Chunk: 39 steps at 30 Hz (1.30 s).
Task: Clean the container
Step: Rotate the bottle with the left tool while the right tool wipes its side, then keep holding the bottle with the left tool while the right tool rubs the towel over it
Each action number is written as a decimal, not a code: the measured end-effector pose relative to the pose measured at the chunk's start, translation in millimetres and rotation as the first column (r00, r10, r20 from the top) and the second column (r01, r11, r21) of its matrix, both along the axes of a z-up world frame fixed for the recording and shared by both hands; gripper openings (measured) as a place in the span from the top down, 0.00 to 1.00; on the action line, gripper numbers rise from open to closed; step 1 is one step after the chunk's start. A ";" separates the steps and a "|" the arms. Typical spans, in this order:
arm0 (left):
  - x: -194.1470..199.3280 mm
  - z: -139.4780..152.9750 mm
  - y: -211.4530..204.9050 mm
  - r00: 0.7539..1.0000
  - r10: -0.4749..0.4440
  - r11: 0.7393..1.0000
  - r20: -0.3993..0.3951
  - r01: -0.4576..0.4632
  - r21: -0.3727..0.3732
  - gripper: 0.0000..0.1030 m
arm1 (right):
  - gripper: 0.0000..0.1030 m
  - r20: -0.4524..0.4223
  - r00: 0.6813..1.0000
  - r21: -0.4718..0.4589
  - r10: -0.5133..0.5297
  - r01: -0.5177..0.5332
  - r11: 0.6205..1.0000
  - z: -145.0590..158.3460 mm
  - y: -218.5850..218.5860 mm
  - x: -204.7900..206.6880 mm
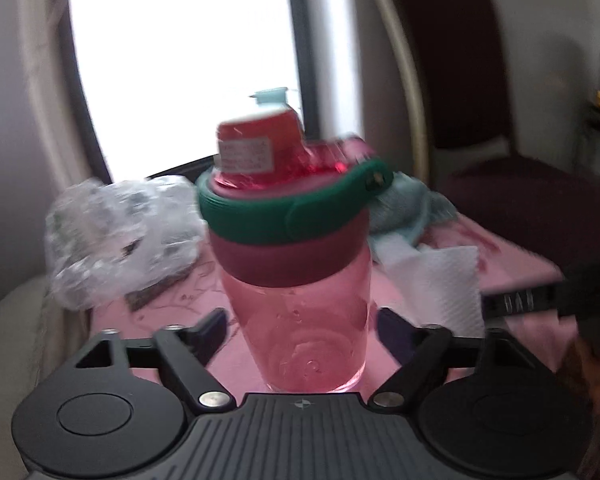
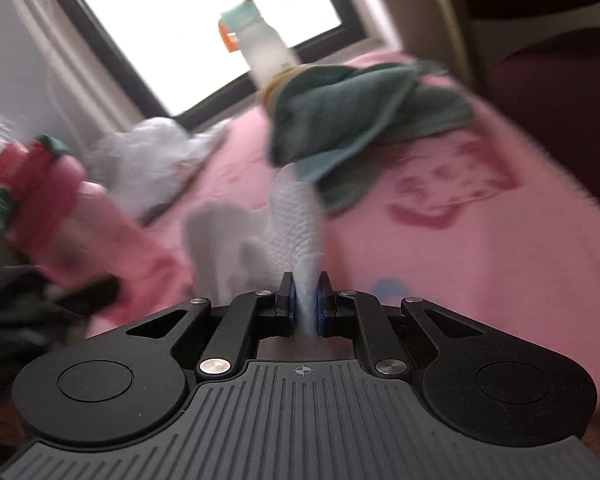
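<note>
Container: your pink translucent bottle [image 1: 300, 312] stands upright on the pink cloth [image 1: 512, 256], in the middle of the left wrist view, just past the left gripper [image 1: 300, 326]. It looks empty.
Lid: a dark pink collar, a green ring and strap [image 1: 292, 208], and a red flip cap [image 1: 256, 148] on top.
Label: a small white sticker [image 1: 245, 155] sits on the cap; its print is too blurred to read.
Left fingers: spread wide either side of the bottle's base, apart from it and gripping nothing.
Right fingers: your right gripper [image 2: 305, 300] is clenched on a white paper towel [image 2: 296, 220], which rises from between the pads.
Far right: a teal cloth [image 2: 364, 120] lies crumpled just beyond the towel.
Spray bottle: a frosted white one [image 2: 266, 54] with a pale teal cap and orange trigger stands behind the cloth, by the window; you cannot tell what it holds.
Far left: crumpled clear plastic wrap [image 1: 112, 232] lies beside the bottle.
Strap: a black band [image 1: 528, 300] at the right carries letters too blurred to read.
</note>
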<state>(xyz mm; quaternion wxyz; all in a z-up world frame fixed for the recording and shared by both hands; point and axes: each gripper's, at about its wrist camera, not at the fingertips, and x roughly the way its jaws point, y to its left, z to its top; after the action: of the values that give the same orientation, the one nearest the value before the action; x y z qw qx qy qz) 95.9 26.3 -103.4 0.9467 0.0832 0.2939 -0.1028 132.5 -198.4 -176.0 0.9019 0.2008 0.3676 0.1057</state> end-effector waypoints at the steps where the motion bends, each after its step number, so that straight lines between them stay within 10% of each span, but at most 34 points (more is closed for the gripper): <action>1: 1.4 2.0 -1.7 0.999 0.047 0.999 -0.004 -0.047 -0.020 0.10 | 0.88 0.012 1.000 -0.008 -0.002 0.002 1.000 -3.2 -0.5 -1.0; 9: 4.0 1.5 -46.7 0.962 0.269 0.962 -0.051 -0.266 0.067 0.10 | 0.86 0.030 1.000 0.029 -0.003 0.003 1.000 -7.6 -5.1 -2.2; 14: 8.7 -5.7 -51.9 0.943 0.327 0.944 -0.060 -0.324 0.057 0.31 | 0.86 0.023 1.000 0.068 -0.007 0.006 0.998 -9.1 -14.3 -11.8; 24: 20.8 -13.0 -4.0 0.996 -0.090 0.994 -0.006 0.091 0.065 0.31 | 0.87 0.084 0.996 -0.080 0.027 -0.020 0.997 -6.2 7.5 -16.9; 31: 11.5 -16.7 11.0 0.992 -0.129 0.991 0.007 0.129 0.022 0.32 | 0.88 0.077 0.994 -0.176 0.074 -0.059 0.983 15.2 32.6 -14.3; 39: 10.3 -16.2 11.6 0.990 -0.141 0.990 0.018 0.141 0.031 0.32 | 0.88 0.166 0.974 0.253 0.156 -0.195 0.948 62.1 32.0 18.1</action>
<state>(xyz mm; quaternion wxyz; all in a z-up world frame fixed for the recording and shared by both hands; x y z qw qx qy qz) 106.2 37.9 -119.6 0.9386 0.1186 0.2791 -0.1643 150.7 -166.4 -113.9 0.8776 0.2789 0.3002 0.2486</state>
